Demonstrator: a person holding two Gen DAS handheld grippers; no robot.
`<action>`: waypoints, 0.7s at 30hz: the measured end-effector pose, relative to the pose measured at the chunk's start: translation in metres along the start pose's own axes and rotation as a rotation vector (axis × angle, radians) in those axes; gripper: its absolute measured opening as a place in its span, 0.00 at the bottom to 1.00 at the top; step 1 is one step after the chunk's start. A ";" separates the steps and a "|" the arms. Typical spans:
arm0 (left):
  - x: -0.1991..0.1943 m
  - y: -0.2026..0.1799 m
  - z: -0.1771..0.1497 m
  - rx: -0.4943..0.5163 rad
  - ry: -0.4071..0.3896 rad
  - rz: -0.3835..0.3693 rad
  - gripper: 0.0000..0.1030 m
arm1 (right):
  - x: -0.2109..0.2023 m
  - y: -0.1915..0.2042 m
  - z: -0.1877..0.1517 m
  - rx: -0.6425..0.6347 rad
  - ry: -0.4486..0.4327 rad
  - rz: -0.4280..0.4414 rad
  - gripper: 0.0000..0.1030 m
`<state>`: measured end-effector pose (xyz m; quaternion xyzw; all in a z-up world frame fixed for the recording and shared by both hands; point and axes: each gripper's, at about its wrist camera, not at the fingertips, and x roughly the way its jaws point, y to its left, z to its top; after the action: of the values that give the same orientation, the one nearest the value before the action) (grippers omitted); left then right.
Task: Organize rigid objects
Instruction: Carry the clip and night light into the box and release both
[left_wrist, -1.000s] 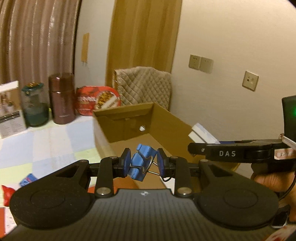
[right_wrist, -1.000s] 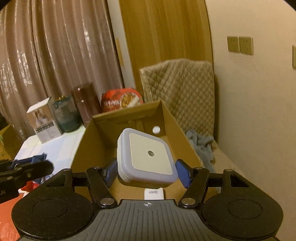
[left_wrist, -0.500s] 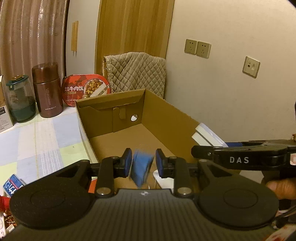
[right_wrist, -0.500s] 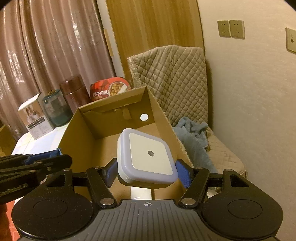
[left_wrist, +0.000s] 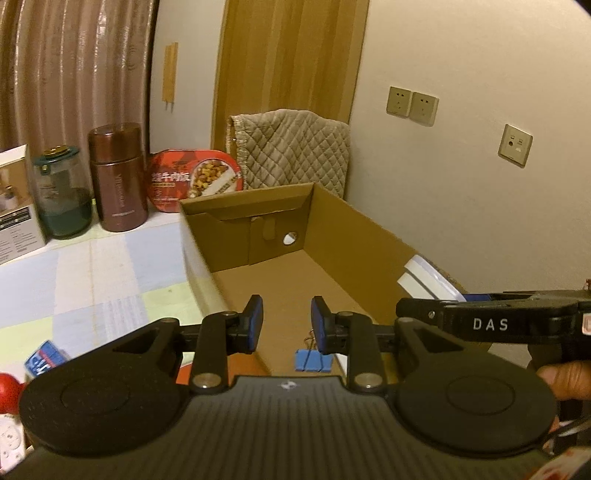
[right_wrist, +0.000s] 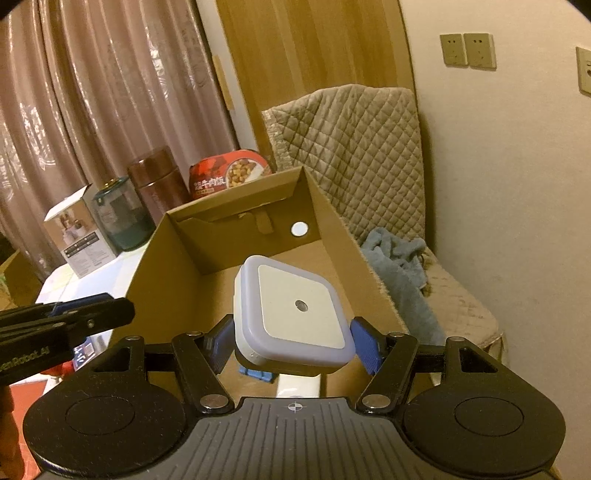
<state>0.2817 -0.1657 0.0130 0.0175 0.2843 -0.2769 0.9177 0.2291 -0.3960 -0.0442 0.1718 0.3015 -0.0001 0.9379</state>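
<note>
An open cardboard box (left_wrist: 354, 236) stands on the table; it also shows in the right wrist view (right_wrist: 332, 236). My left gripper (left_wrist: 286, 326) is open and empty above the box's near end. A blue binder clip (left_wrist: 312, 360) lies on the box floor just below it, also seen under the right gripper (right_wrist: 256, 373). My right gripper (right_wrist: 291, 345) is shut on a white square night light (right_wrist: 291, 314) and holds it over the box. The night light's edge shows past the box wall in the left wrist view (left_wrist: 428, 277).
A brown canister (left_wrist: 118, 177), a green glass jar (left_wrist: 62, 195), a red food tray (left_wrist: 195, 181) and a white carton (left_wrist: 14, 206) stand at the table's back. A quilted chair (right_wrist: 354, 155) with a blue towel (right_wrist: 402, 266) is right of the box. Small items lie at the left (left_wrist: 44, 356).
My left gripper has opened and let go of the blue binder clip, which has dropped onto the box floor. The right gripper still holds the night light over the box.
</note>
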 end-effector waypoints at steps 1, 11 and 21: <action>-0.003 0.002 -0.001 0.000 -0.002 0.002 0.23 | 0.000 0.002 0.000 -0.002 0.001 0.002 0.62; -0.019 0.018 -0.006 -0.028 -0.015 0.021 0.23 | 0.008 0.014 -0.003 0.011 0.034 0.048 0.62; -0.039 0.039 -0.008 -0.048 -0.034 0.053 0.23 | 0.009 0.024 -0.001 0.020 -0.009 0.054 0.62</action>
<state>0.2709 -0.1118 0.0228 -0.0019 0.2748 -0.2460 0.9295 0.2386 -0.3724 -0.0421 0.1893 0.2925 0.0212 0.9371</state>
